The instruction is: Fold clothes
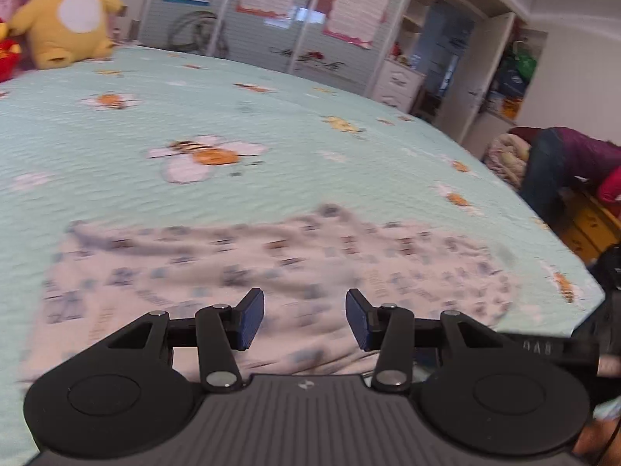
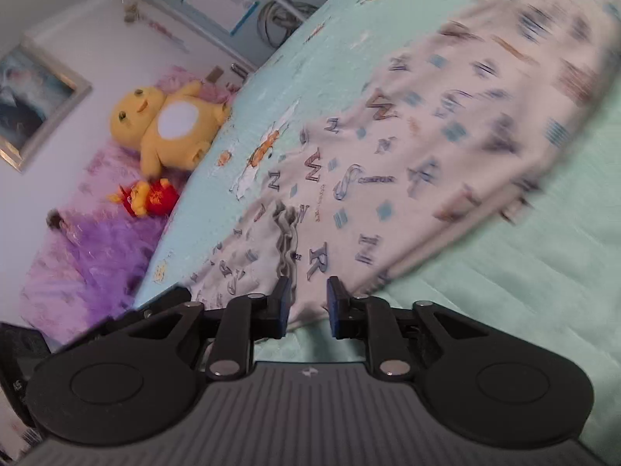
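Bed (image 1: pixel 271 124): covered by a mint-green spread with a bee-and-flower print; it carries the garment near its near edge.
Garment (image 1: pixel 271 272): a pale, pinkish-white piece of clothing printed with grey-blue letters and small blue squares. It lies spread on the spread in a broad, roughly flat patch with soft creases and one bunched ridge near the right tool. Whether it is already doubled over cannot be told; both views are motion-blurred. In the right wrist view the garment (image 2: pixel 407 163) runs away from the tool as a long tapering shape.
Step in hand: judged as positioning on the garment's near hem. The layout fits either a piece laid out for a fold or one partly folded and awaiting another pass.
Left gripper (image 1: pixel 305 318): jaws wide apart, holding nothing, poised over the cloth.
Right gripper (image 2: pixel 308 306): jaws apart by a narrower gap, nothing between them, at the garment's near edge.
Next move calls for: each tool to take one cloth edge only, without catching the bedspread beneath.
Plush toy (image 1: pixel 66 11): yellow, at the bed's far end, well apart.
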`<state>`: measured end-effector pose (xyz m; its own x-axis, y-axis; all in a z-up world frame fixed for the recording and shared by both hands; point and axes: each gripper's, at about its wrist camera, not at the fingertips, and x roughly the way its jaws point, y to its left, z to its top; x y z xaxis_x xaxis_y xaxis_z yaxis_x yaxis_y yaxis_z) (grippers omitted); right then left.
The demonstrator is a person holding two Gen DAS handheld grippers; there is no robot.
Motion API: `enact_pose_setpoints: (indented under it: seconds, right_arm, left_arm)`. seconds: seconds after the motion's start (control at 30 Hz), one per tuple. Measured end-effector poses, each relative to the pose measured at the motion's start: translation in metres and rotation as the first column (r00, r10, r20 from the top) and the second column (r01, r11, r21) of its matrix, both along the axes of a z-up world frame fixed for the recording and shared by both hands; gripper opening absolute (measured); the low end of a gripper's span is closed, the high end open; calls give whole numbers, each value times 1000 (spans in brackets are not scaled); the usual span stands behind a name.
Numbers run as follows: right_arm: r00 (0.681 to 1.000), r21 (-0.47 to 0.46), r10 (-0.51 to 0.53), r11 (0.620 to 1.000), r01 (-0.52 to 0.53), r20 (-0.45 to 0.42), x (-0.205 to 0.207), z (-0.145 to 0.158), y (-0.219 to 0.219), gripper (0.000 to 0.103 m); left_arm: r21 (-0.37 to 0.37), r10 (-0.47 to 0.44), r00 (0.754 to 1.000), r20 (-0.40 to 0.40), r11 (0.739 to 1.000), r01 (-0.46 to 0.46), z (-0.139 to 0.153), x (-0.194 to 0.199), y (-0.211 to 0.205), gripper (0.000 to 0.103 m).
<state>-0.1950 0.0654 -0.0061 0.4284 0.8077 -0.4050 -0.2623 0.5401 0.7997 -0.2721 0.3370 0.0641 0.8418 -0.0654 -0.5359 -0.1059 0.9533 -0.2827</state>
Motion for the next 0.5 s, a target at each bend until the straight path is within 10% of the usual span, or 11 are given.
enact_pose_setpoints:
  seconds: [0.07,0.2,0.5]
  right_arm:
    - [997,20,-68,998,68,23,-7,3,-19,22]
    - [955,20,-289,957,288,60,-10,14,-69,33]
    - [861,18,-508,861,509,-39,16,-3,-138,56]
  left_arm:
    - [-2,-31,1000,3,1000,31,1,13,-15,47]
    - [-94,-39,994,-101,995,29,-30,43,-18,5]
    - [-102,-5,995,-96,995,-5,-43,42,-19,6]
